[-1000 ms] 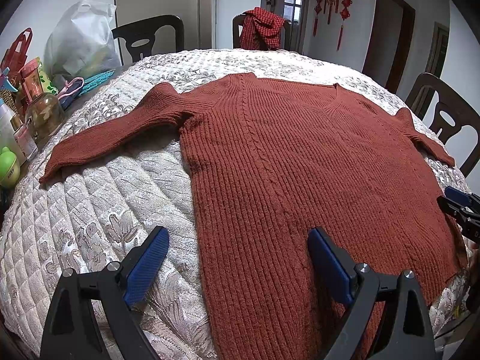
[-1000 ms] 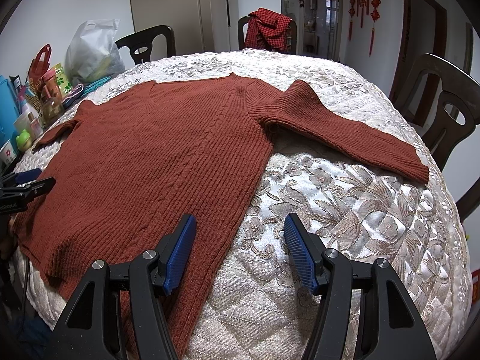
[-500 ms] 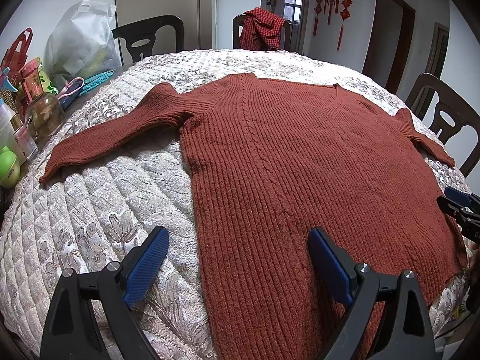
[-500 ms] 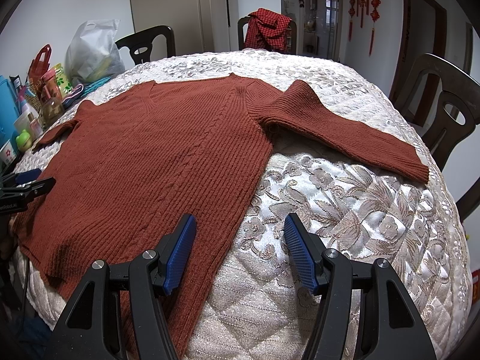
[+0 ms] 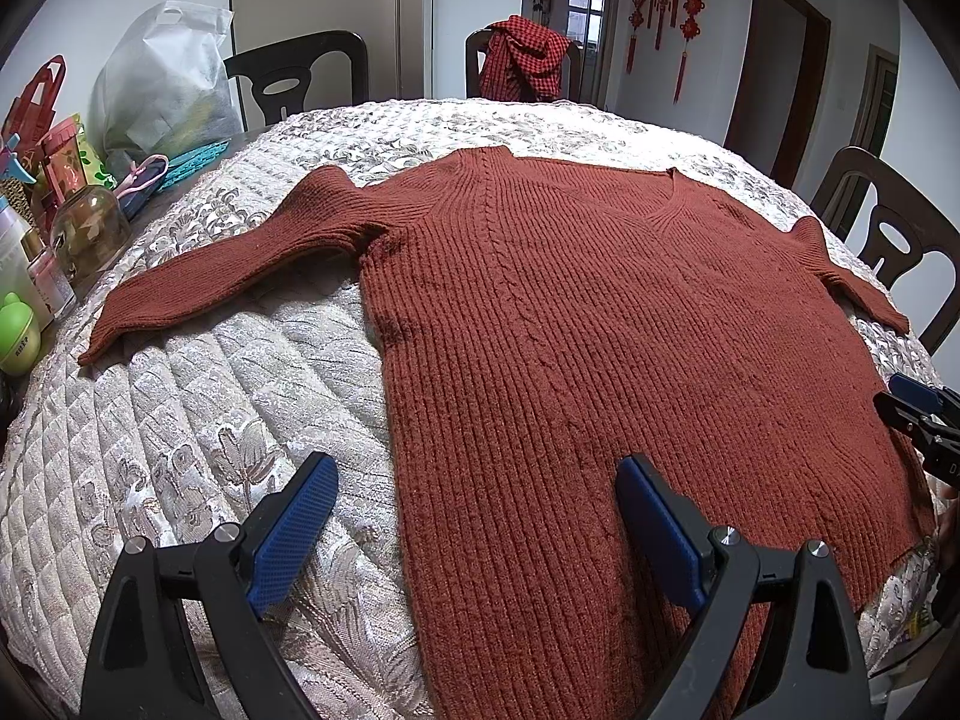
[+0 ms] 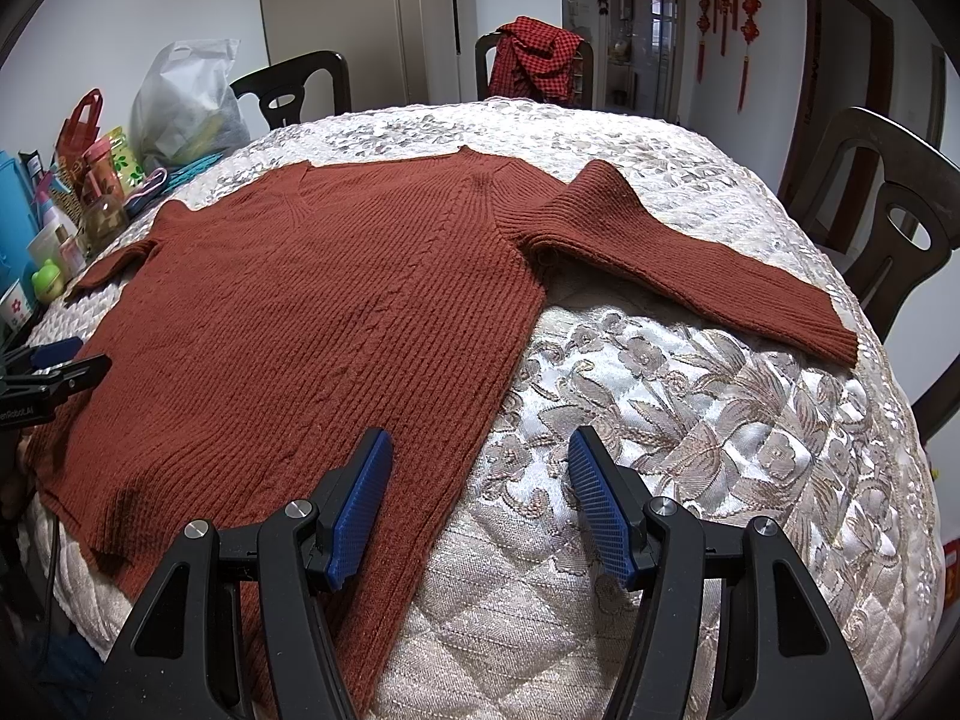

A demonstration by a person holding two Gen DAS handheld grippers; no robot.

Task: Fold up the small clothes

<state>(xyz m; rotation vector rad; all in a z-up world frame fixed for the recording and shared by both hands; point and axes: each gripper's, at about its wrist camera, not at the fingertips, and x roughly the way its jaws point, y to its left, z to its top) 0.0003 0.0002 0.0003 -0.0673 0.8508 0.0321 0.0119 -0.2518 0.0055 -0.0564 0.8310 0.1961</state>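
The sweater lies flat, filling the frame's centre, sleeves spread. Left gripper and right gripper both gape, each straddling a side edge near the hem, probably just above the cloth. Pinch both layers squarely, then lift evenly.

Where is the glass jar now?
In the left wrist view the glass jar stands at the table's left edge, off the quilt, near the sweater sleeve's cuff, between bottles and a white bag.

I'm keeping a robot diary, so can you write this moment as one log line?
stage: before first fold | sweater: flat, sleeves out, on quilted table | left tongs: open, empty | right tongs: open, empty
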